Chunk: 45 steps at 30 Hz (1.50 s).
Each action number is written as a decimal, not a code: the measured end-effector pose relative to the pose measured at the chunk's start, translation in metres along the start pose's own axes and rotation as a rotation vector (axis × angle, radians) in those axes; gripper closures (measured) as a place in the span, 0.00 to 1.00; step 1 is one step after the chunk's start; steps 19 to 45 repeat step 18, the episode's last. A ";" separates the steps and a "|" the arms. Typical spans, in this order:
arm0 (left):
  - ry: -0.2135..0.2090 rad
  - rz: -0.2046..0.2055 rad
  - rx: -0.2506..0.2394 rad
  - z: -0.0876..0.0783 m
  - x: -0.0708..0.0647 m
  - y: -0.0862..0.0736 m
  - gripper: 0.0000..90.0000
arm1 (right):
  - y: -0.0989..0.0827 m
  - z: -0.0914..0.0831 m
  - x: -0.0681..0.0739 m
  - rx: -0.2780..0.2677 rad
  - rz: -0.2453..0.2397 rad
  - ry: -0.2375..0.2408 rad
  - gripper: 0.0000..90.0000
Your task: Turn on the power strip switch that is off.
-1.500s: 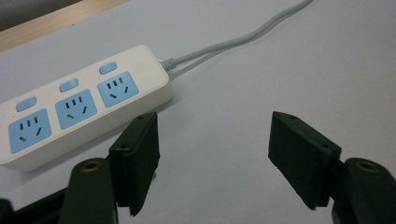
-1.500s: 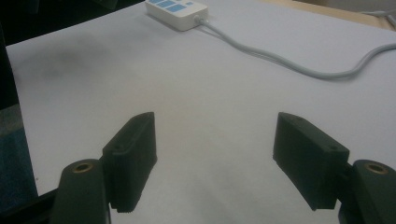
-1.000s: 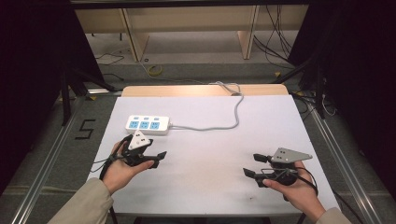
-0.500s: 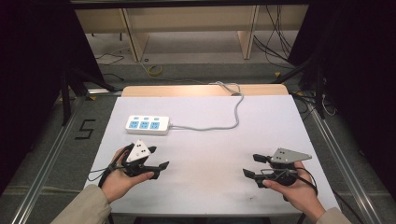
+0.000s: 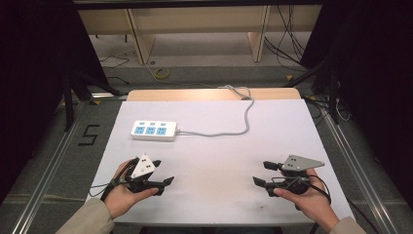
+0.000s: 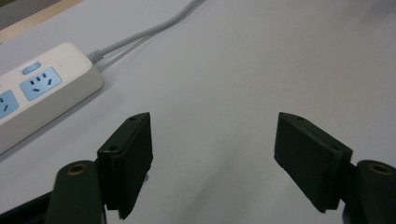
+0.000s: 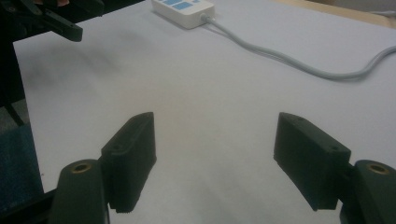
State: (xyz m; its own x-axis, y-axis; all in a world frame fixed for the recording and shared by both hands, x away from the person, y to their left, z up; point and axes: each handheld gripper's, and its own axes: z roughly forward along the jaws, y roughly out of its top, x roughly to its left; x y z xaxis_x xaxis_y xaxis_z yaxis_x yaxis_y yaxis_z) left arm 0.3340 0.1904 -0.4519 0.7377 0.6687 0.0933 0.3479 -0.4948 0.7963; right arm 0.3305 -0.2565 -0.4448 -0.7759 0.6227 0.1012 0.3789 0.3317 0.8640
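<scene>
Wide-open, empty black hand-held grippers, left and right, on white worktop; best approached squarely: white three-socket power strip.

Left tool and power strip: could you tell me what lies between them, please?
Nothing: in the high view, just bare white table separates the left tool from the power strip.

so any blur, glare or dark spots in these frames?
High view: white table evenly lit, no glare, surroundings near black. Left gripper view: power strip soft, slightly blown out. Right gripper view: left gripper dark at the corner, faint shadow smudge beneath it.
</scene>
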 end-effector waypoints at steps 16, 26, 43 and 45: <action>0.005 0.011 0.007 0.001 0.003 -0.001 0.31 | 0.000 0.001 -0.001 0.004 -0.008 0.002 0.33; 0.005 0.010 0.008 0.001 0.004 -0.001 0.31 | 0.000 0.001 -0.001 0.005 -0.008 0.001 0.33; 0.005 0.010 0.008 0.001 0.004 -0.001 0.31 | 0.000 0.001 -0.001 0.005 -0.008 0.001 0.33; 0.005 0.010 0.008 0.001 0.004 -0.001 0.31 | 0.000 0.001 -0.001 0.005 -0.008 0.001 0.33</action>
